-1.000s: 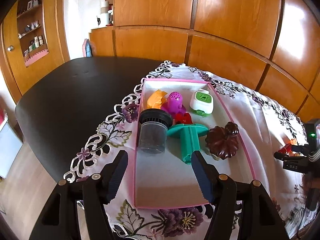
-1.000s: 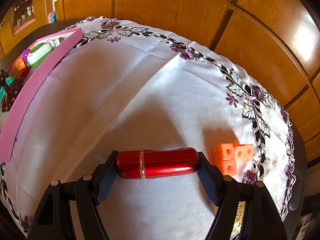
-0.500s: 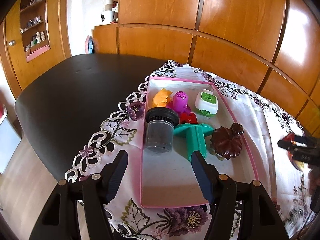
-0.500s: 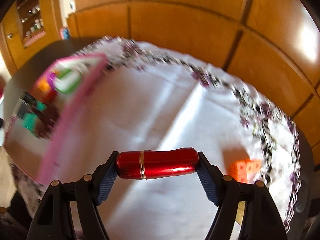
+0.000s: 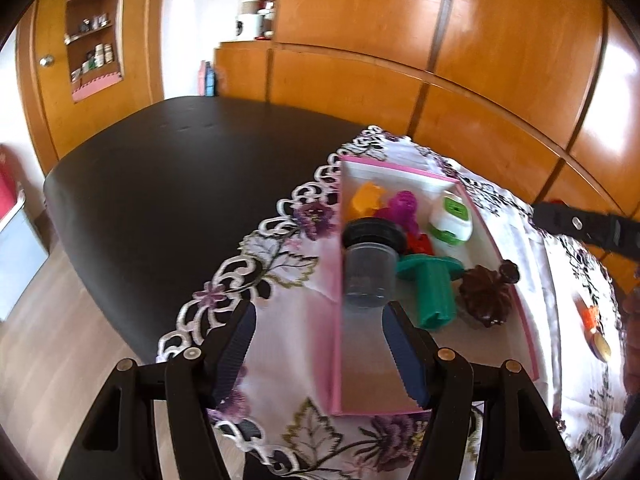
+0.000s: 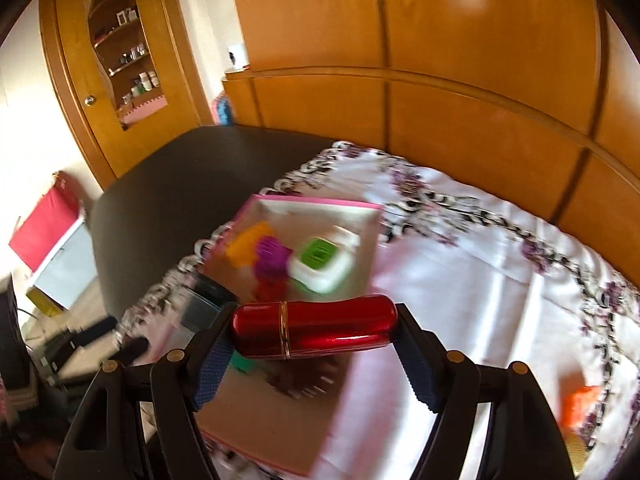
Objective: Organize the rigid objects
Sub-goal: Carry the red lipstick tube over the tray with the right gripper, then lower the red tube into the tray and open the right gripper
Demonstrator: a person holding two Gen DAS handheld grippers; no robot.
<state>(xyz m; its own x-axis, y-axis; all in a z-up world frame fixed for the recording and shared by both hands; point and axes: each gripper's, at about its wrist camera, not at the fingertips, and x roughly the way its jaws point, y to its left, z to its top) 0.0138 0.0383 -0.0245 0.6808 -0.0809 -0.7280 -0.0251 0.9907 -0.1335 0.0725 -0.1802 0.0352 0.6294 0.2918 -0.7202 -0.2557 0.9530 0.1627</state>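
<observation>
My right gripper is shut on a glossy red tube with a gold band, held crosswise in the air above the near end of the pink tray. My left gripper is open and empty, its fingers straddling the left wall of the same pink tray near its front end. The tray holds a dark-capped clear jar, a green plunger-shaped piece, a brown flower mould, a white-and-green box, and purple and orange toys. The right gripper shows at the right edge of the left wrist view.
The tray lies on a white cloth with purple flowers over a dark table. Orange cubes lie on the cloth at the right. Wooden wall panels stand close behind the table. The table's edge and the floor are at the left.
My right gripper has lifted and swung left with the red tube, from over the cloth to above the tray. My left gripper has shifted left, so the tray sits further right in its view.
</observation>
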